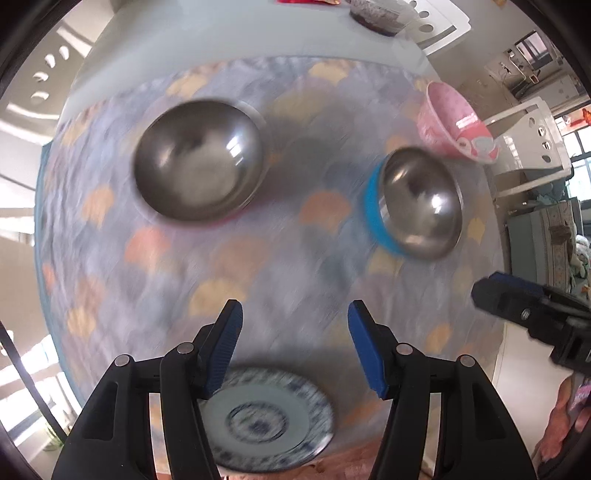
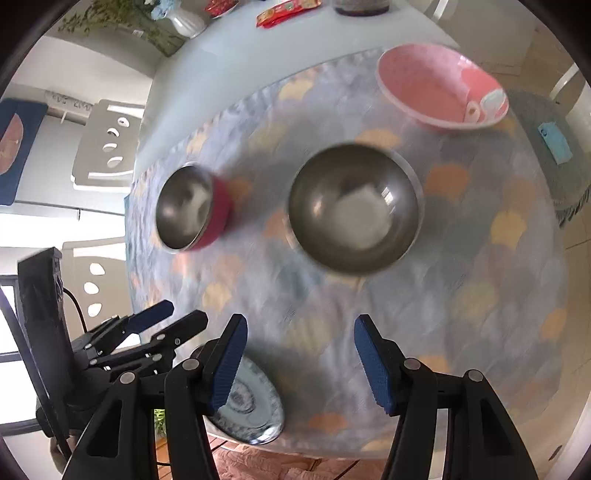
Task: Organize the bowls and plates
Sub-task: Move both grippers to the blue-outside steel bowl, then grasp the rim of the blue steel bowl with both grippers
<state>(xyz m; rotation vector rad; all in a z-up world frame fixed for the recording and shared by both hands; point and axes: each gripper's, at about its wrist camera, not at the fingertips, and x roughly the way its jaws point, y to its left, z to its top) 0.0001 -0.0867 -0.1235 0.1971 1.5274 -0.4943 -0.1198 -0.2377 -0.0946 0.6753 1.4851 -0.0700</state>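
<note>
A steel bowl with a red outside (image 1: 197, 160) (image 2: 190, 208) sits on the patterned tablecloth (image 1: 258, 258). A steel bowl with a blue outside (image 1: 417, 203) (image 2: 352, 210) sits to its right. A pink bowl (image 1: 456, 123) (image 2: 439, 86) stands behind it. A blue-and-white plate (image 1: 264, 419) (image 2: 247, 402) lies at the near table edge. My left gripper (image 1: 295, 343) is open and empty above the plate; it also shows in the right wrist view (image 2: 162, 325). My right gripper (image 2: 299, 360) is open and empty over the cloth; it also shows in the left wrist view (image 1: 517, 306).
A dark container (image 1: 376, 16) and red snack packets (image 2: 288, 11) sit at the far end of the table. A white vase (image 2: 186, 22) stands at the far left. White chairs (image 2: 107, 144) (image 1: 532, 140) surround the table.
</note>
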